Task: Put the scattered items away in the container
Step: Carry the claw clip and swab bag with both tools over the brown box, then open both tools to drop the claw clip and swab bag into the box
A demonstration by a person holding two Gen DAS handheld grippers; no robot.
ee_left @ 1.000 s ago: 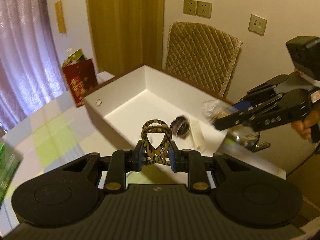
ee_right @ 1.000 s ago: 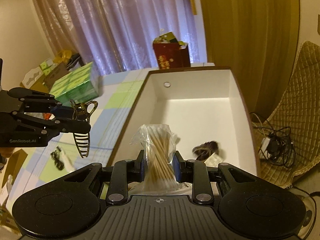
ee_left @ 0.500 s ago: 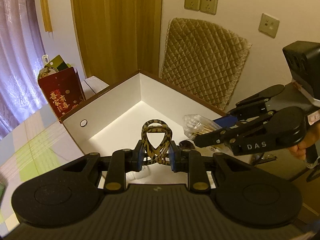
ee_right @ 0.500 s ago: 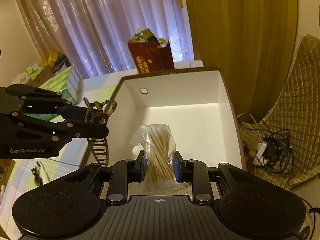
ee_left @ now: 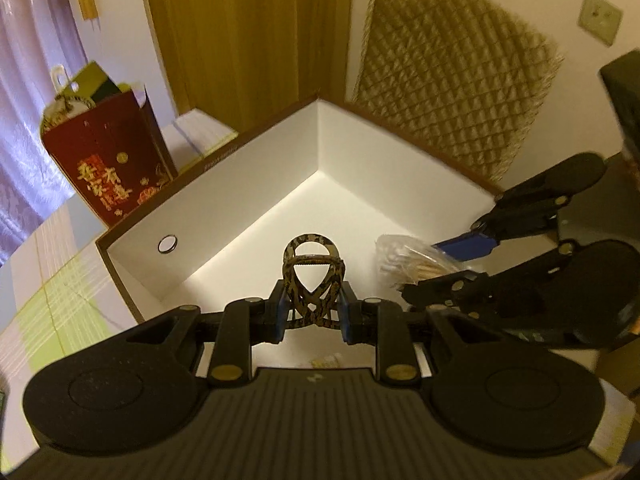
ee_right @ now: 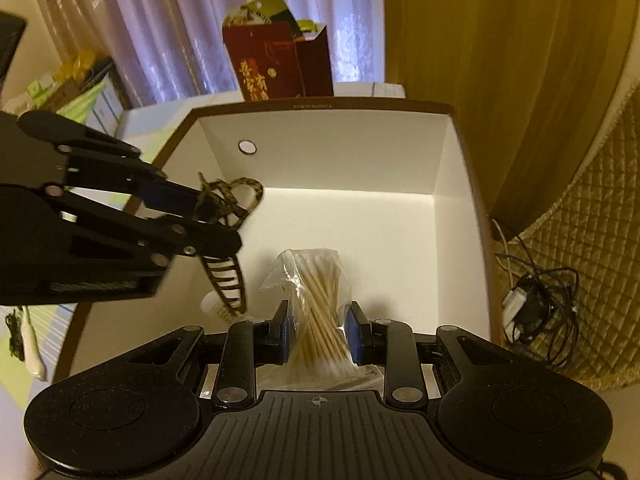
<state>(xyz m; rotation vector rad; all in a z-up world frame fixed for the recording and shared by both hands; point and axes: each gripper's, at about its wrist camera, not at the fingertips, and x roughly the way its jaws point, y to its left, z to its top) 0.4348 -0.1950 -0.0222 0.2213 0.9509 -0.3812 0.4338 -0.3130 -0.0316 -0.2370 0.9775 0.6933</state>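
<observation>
Leopard-print hair claw fills the left jaws; bagged cotton swabs the right, above the white box.

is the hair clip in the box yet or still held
Still held: the left gripper is shut on the hair clip, which hangs above the open box, not resting on its floor.

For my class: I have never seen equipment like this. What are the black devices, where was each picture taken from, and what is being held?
No robot: a person carries two hand-held black grippers, each with a fisheye camera looking along its fingers. In the left camera's picture, the left gripper clamps a leopard-patterned hair claw clip. In the right camera's picture, the right gripper clamps a clear bag of cotton swabs. Both hang over an open white-lined cardboard box, on a checked tablecloth.
</observation>
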